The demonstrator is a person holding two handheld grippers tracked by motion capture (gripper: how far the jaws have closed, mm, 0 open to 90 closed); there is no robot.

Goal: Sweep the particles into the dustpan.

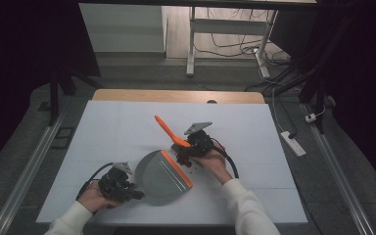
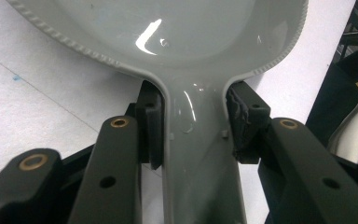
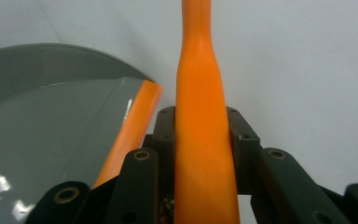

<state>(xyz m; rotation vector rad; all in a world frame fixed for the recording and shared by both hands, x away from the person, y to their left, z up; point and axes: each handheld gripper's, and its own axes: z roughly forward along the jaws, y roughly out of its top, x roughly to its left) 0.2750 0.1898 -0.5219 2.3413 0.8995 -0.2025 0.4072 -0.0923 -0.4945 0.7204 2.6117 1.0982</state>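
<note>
A grey dustpan (image 1: pixel 159 177) with an orange front lip (image 1: pixel 177 169) lies on the white-covered table (image 1: pixel 112 127). My left gripper (image 1: pixel 136 192) is shut on its handle (image 2: pixel 198 158) from the left, a pad on each side, as the left gripper view (image 2: pixel 193 126) shows. My right gripper (image 1: pixel 188 148) is shut on an orange brush handle (image 1: pixel 167 129) that points up and to the far left. In the right gripper view (image 3: pixel 200 135) the handle (image 3: pixel 199 93) runs straight up between the jaws, with the dustpan (image 3: pixel 46 126) at the left. Small dark red bits (image 1: pixel 184 160) lie under the right gripper, beside the lip.
The table's wooden far edge (image 1: pixel 176 95) shows beyond the sheet. A white power strip (image 1: pixel 293 143) and cables lie on the floor at the right. Another table's white legs (image 1: pixel 191 44) stand behind.
</note>
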